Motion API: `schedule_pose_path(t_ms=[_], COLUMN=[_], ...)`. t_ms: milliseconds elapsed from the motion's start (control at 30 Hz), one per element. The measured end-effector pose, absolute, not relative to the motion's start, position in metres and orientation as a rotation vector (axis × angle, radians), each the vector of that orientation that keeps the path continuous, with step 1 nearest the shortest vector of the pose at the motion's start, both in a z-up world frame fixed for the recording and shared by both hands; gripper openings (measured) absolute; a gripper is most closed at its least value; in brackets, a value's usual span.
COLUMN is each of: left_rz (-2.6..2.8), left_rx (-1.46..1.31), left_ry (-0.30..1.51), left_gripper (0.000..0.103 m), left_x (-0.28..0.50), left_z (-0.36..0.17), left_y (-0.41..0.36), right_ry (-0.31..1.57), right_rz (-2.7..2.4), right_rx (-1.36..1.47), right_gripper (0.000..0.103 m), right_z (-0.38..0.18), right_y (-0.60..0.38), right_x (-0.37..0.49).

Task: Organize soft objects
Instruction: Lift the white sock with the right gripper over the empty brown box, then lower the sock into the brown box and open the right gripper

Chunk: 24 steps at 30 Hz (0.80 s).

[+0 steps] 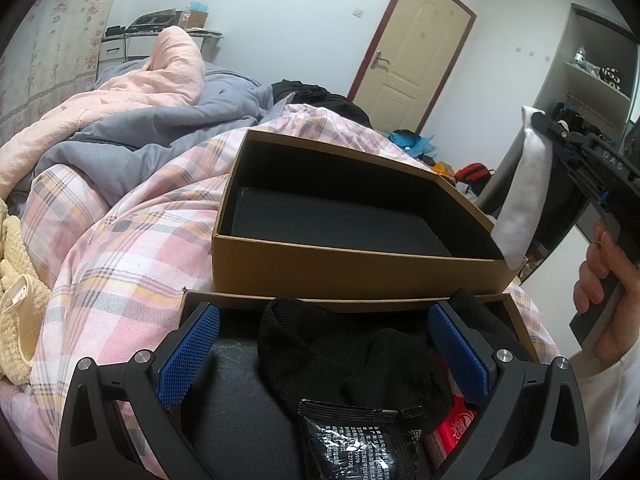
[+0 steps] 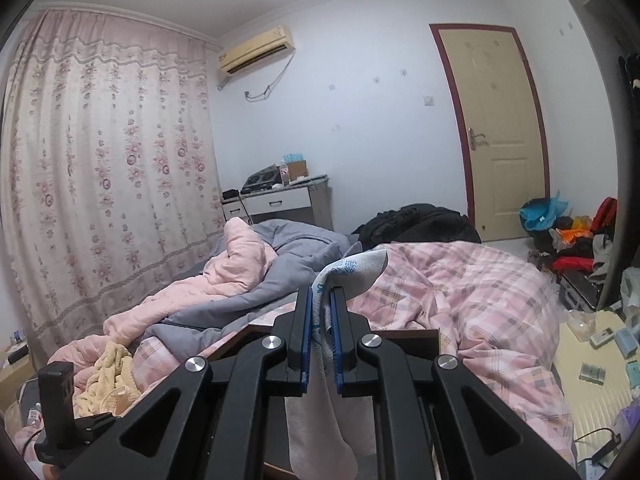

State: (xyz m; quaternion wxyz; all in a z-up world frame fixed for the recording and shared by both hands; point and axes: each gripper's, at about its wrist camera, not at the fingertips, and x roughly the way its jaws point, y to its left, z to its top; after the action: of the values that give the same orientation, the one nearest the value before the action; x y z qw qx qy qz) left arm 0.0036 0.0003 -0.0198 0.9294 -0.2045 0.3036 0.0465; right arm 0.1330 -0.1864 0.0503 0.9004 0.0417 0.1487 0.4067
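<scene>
Your right gripper (image 2: pixel 321 312) clenched a white towel (image 2: pixel 352 270) above the empty cardboard box (image 1: pixel 360 272); your left gripper (image 1: pixel 324 340) stood released around a black sock (image 1: pixel 352 352).

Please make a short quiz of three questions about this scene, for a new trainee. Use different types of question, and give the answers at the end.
1. True or false: the far cardboard box already holds a sock.
2. What does the right gripper hold? A) white cloth B) black sock C) red packet
3. Fill in: the left gripper has its fingers ____ around the black sock in the near box.

Key: 1 false, it looks empty. 2 A. 3 open, not pressing it.
</scene>
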Motion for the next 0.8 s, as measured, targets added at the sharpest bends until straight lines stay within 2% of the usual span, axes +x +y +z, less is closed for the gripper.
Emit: schedule_pose_path(t_ms=[800], left_rz=[0.095], left_rx=[-0.418], left_ry=[0.626], left_gripper=[0.103], left_x=[0.003], left_z=[-0.023], left_y=[0.000], right_ry=[0.534], right_rz=[0.850], right_rx=[-0.020], right_gripper=[0.006], right_z=[0.009], right_y=[-0.172], right_x=[0.141])
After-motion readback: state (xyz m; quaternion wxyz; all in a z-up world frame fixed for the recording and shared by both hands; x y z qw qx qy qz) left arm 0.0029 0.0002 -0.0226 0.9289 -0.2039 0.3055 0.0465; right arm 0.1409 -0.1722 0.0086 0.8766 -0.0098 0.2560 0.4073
